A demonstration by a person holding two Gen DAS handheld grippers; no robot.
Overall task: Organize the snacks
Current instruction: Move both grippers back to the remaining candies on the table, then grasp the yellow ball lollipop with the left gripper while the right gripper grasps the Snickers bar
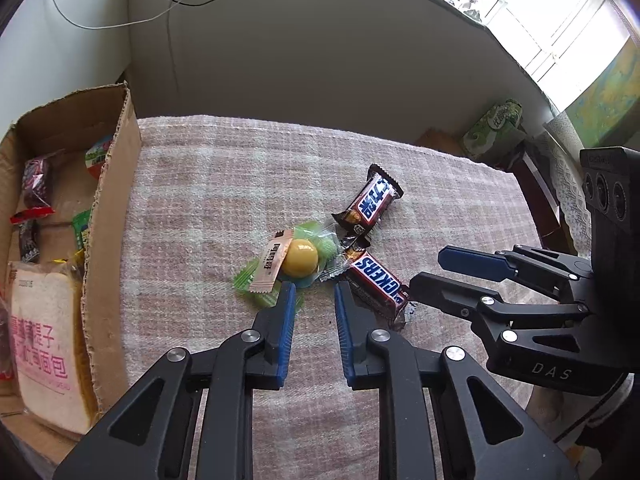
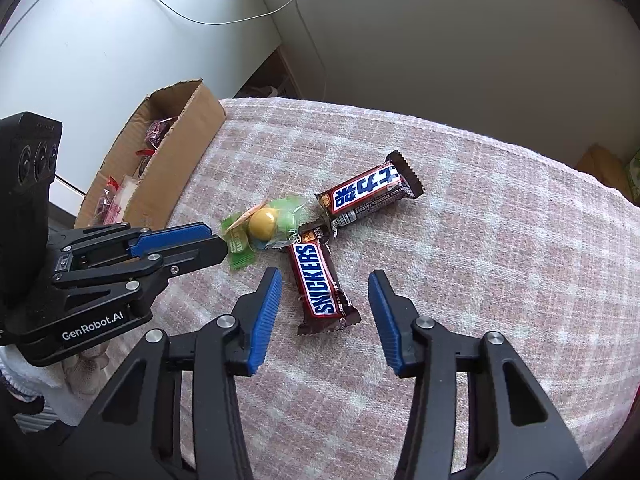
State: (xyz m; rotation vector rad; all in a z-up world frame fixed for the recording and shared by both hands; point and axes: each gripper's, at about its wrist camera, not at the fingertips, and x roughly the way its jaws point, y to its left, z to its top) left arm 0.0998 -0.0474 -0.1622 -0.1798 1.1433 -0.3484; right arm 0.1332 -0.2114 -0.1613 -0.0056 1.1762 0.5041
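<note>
Two Snickers bars lie on the checked cloth [image 1: 208, 184]: a near one [image 1: 378, 282] [image 2: 320, 284] and a far one [image 1: 370, 202] [image 2: 368, 194]. Beside them lie a yellow ball candy in clear wrap [image 1: 300, 257] [image 2: 266, 222], a tan sachet [image 1: 272, 266] and green wrapped sweets [image 1: 250, 280] [image 2: 239, 250]. My left gripper [image 1: 314, 292] [image 2: 212, 240] is open and empty, its tips just short of the candy pile. My right gripper [image 2: 323, 286] [image 1: 426, 270] is open, its fingers on either side of the near Snickers bar.
An open cardboard box [image 1: 110, 216] [image 2: 176, 160] stands at the cloth's left edge and holds a packed bread slice [image 1: 46, 344] and several wrapped snacks. Cables hang on the wall behind. A green patterned package [image 1: 494, 132] sits off the table's far right.
</note>
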